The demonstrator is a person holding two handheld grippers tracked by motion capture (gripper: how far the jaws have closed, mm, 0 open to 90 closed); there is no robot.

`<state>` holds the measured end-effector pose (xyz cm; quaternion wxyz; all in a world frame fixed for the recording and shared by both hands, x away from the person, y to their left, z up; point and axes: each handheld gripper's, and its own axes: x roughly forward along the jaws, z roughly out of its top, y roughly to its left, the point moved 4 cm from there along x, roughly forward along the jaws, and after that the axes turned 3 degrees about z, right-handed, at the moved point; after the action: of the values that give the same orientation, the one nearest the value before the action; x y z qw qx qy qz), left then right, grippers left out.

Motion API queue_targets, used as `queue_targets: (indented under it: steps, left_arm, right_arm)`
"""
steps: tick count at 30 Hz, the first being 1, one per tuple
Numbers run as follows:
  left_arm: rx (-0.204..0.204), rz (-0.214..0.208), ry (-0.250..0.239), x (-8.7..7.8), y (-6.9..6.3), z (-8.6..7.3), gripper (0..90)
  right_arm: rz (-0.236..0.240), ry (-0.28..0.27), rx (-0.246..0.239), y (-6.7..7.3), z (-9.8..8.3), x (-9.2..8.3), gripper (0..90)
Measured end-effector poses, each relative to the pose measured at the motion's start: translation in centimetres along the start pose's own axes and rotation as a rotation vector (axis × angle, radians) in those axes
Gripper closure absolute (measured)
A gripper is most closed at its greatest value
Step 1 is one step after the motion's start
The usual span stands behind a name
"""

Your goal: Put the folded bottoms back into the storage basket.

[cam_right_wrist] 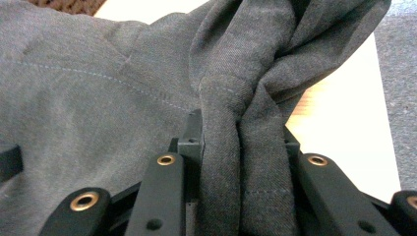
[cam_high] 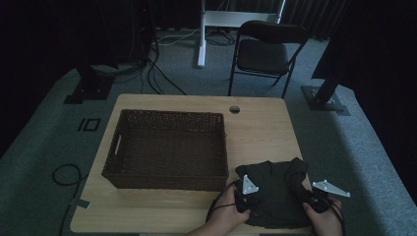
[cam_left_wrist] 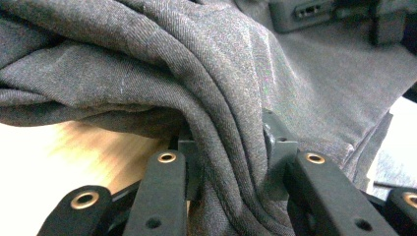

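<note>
- While both grippers pinch the dark grey garment [cam_high: 273,194] at the table's [cam_high: 255,130] near right corner, about 5 o'clock from the table's centre, the step in hand looks like lifting it toward the wicker basket [cam_high: 169,147].
- Left gripper [cam_high: 244,195]: in the left gripper view its jaws are pressed onto a thick bunch of folds of the cloth [cam_left_wrist: 231,162]; the fabric fills the gap between them, so the hold looks deep rather than on a thin edge.
- Right gripper [cam_high: 314,199]: in the right gripper view its jaws clamp a twisted rope of the same fabric [cam_right_wrist: 246,162], with a stitched hem running off toward 9 o'clock.
- The basket sits at 10 o'clock from the garment, just beside it but apart, and it holds nothing that I can see.
- To do this well, I judge both hands should rise together and level, so the cloth hangs between them instead of dragging over the wood.
- Keep the two grips at their present spacing; pulling them apart could tug a fold out of one pinch.
- Lift high enough for the hanging middle to pass over the basket's near wall [cam_high: 167,181], since a snag there could shove the basket.
- Travel toward 10 o'clock, and lower the bulk inside before letting go.
</note>
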<state>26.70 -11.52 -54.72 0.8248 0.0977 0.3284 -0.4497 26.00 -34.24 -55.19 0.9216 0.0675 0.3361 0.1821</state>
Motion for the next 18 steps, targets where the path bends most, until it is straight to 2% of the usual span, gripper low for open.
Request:
queue_targets:
  steps: [1,7,8,10,17,18]
  left_arm:
    - [0.012,-0.003,0.004,0.0,-0.1,0.1,69.7]
    - [0.010,-0.018,-0.016,-0.7,-0.3,1.5,69.9]
    - [0.025,-0.016,-0.010,-0.9,-0.3,1.8,69.9]
    - [0.010,-0.025,-0.021,-1.4,-0.2,2.6,69.9]
    - [0.049,-0.016,-0.039,-2.8,0.3,4.8,69.8]
    - [0.052,-0.017,-0.046,-3.2,0.5,5.5,69.8]
  right_arm:
    - [0.001,-0.007,0.000,0.0,0.2,-0.3,67.9]
    - [0.008,-0.032,0.012,0.1,1.1,-1.6,68.3]
    - [0.008,-0.043,0.016,0.1,1.3,-1.8,68.3]
    - [0.016,-0.053,0.023,0.1,1.8,-2.2,68.3]
    - [0.018,-0.102,0.011,0.6,3.7,-3.3,68.2]
    - [0.017,-0.106,0.010,0.8,4.1,-3.5,68.2]
